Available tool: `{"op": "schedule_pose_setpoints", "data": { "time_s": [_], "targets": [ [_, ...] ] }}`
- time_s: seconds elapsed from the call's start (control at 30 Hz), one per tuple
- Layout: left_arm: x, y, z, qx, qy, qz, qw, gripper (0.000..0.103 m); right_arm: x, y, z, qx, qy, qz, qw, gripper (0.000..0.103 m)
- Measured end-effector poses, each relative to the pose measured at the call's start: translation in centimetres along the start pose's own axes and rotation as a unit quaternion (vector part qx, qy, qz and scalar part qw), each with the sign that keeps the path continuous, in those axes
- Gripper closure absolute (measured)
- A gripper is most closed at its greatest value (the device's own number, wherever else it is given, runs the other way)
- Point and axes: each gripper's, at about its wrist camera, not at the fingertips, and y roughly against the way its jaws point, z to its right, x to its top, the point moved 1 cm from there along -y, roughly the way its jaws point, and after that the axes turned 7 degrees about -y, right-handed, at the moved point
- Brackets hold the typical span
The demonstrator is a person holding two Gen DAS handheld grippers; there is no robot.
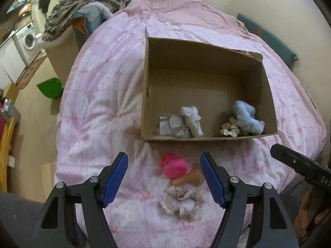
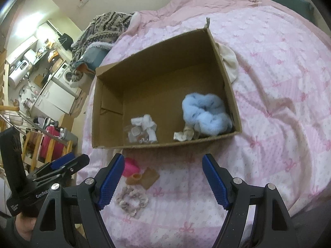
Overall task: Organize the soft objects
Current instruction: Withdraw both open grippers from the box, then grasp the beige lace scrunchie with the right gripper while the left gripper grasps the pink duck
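Beige ruffled fabric, gathered into a ring-shaped scrunchie (image 1: 182, 201), lies on the pink bow-printed quilt (image 1: 93, 124), nearest the cameras. Just beyond it and touching it in the left wrist view is a tan rolled stocking-like piece (image 1: 189, 178), and beside that a bright pink round soft object (image 1: 174, 165). All three sit on the quilt just outside the near wall of the open brown cardboard box (image 1: 206, 51).

Inside the box, against the near wall, a white fuzzy bundle (image 1: 191, 119) rests on a clear plastic packet with small items (image 1: 172, 127) at the left. At the right, a fluffy light-blue scrunchie (image 2: 205, 113) lies touching a cream ruffled scrunchie (image 2: 184, 135).

The left gripper (image 1: 164, 178) hangs above the loose items with its blue-padded jaws wide apart, nothing pressed between them. The right gripper (image 2: 163, 177) also stands spread and empty over the quilt, the loose items toward its left finger.

A cream cloth (image 2: 228, 60) lies against the box's outer far-right side. A patterned knit blanket (image 1: 86, 6) is heaped at the bed's far left corner.
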Motion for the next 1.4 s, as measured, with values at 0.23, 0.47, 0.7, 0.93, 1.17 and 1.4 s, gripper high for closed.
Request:
{"op": "schedule_pose_setpoints", "data": {
  "time_s": [0.23,0.47,0.7,0.93,1.17,1.4],
  "targets": [
    [-1.1,-0.6,-1.4,0.025,0.029,-0.013,0.9992,0.033,-1.5,-0.7,-0.3,-0.006,0.006,-0.021,1.0,0.021],
    [-1.3,-2.0,-2.7,0.035,0.071,-0.038,0.9962,0.033,-2.6,-3.5,-0.8,-0.011,0.013,-0.077,0.997,0.021],
    [-0.9,-2.0,-4.0,0.054,0.093,-0.032,0.9936,0.033,-6.2,-8.8,-4.3,0.001,0.071,-0.184,0.98,0.021],
    [-1.1,-1.9,-5.6,0.065,0.116,-0.039,0.9904,0.033,-8.9,-13.2,-7.2,-0.03,0.116,-0.212,0.97,0.021],
    [-1.3,-2.9,-5.5,0.059,0.114,-0.064,0.9896,0.033,-10.7,-13.7,-8.1,-0.071,0.19,-0.199,0.959,0.052],
    [-1.4,-3.8,-4.7,0.04,0.105,-0.084,0.9901,0.033,-10.8,-12.1,-6.8,-0.046,0.169,-0.221,0.959,0.085]
  ]
}}
